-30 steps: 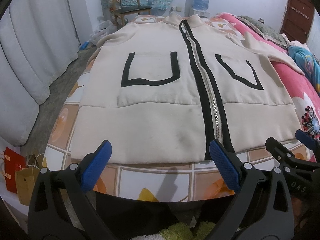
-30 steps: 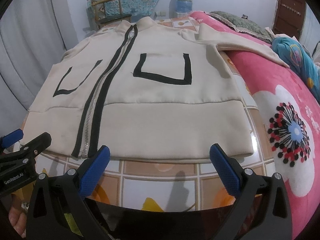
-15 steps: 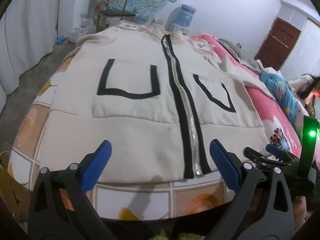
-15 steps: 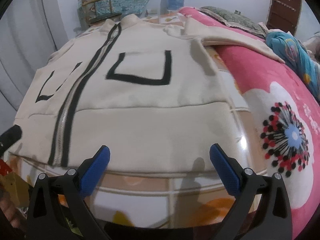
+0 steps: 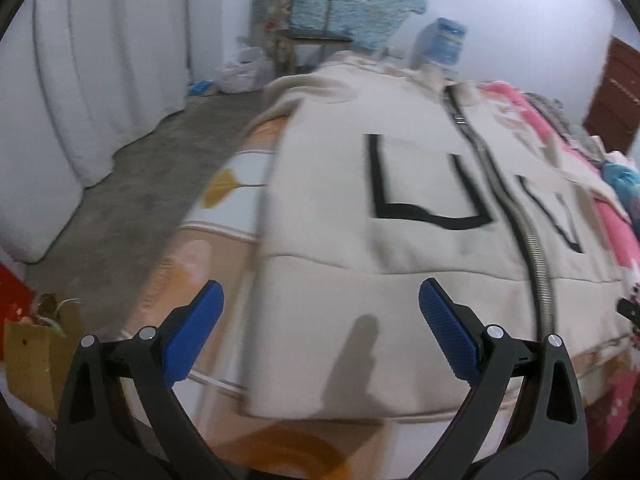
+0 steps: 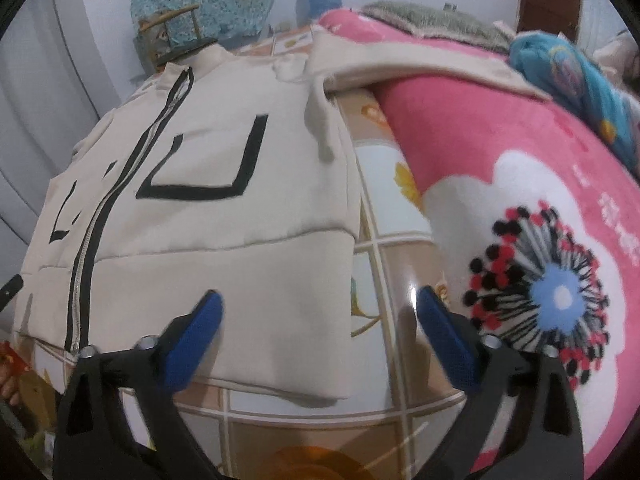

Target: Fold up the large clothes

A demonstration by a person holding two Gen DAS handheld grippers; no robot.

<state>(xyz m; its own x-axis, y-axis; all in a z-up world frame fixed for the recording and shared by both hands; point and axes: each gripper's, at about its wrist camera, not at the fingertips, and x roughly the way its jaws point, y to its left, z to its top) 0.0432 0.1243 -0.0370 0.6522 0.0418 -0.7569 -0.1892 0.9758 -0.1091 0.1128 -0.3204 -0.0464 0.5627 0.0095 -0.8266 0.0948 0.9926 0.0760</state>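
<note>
**Now the grippers stand at the jacket's two near corners**

Plainly, the biggest thing in front of you is the bed point(image 6: 404, 280), its tiled sheet bare at the near edge, with a pink blanket point(image 6: 500, 152) heaped along the right. The cream jacket point(image 5: 400, 248) lies spread flat on it, front up, zip closed, collar far and hem near, which is how you would want it before a first fold. Its right sleeve point(image 6: 420, 64) is draped out over the blanket, not tucked in, so it will likely need folding across the body.

Your left gripper point(image 5: 320, 332) hangs over the hem's near left corner, fingers spread wide with nothing between them. Your right gripper point(image 6: 320, 332) sits over the near right corner; its jaws are closing, but no cloth is pinched and the pads are clear of the fabric.

On the floor at near left stands a brown paper bag point(image 5: 36, 344); something pale pokes from the top, too blurred to name.
</note>
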